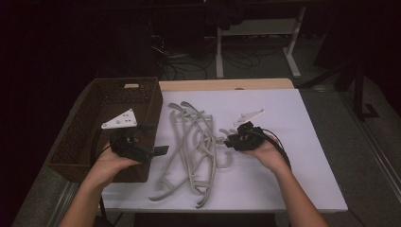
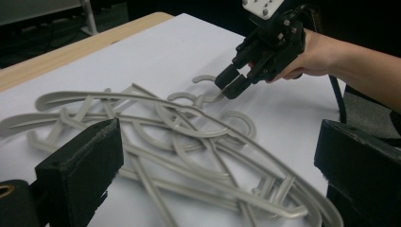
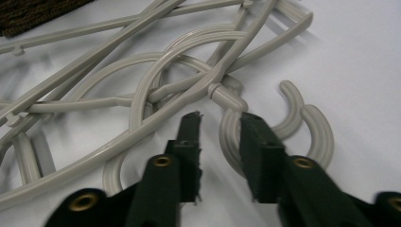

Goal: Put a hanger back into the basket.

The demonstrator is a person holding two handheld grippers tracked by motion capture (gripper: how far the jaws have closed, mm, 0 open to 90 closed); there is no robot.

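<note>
Several grey plastic hangers [image 1: 191, 146] lie tangled in a pile on the white table cover [image 1: 283, 165]. My right gripper [image 1: 228, 142] comes in from the right and points at the hooks on the pile's right side. In the right gripper view its jaws [image 3: 220, 120] stand a little apart, and one hanger hook [image 3: 227, 142] curves through the gap without either pad pressing on it. The left gripper view shows that gripper [image 2: 230, 85] low over the hooks. My left gripper [image 1: 158, 138] hovers at the pile's left, beside the basket, jaws wide open and bare [image 2: 220, 161], facing the hangers [image 2: 189, 142].
A dark wicker basket [image 1: 151, 106] stands at the table's left, close to my left hand. A wooden table edge [image 1: 227, 84] runs along the back. Bare white cover lies right of the right hand. Dark floor with cables and desk legs [image 1: 293, 52] lies beyond.
</note>
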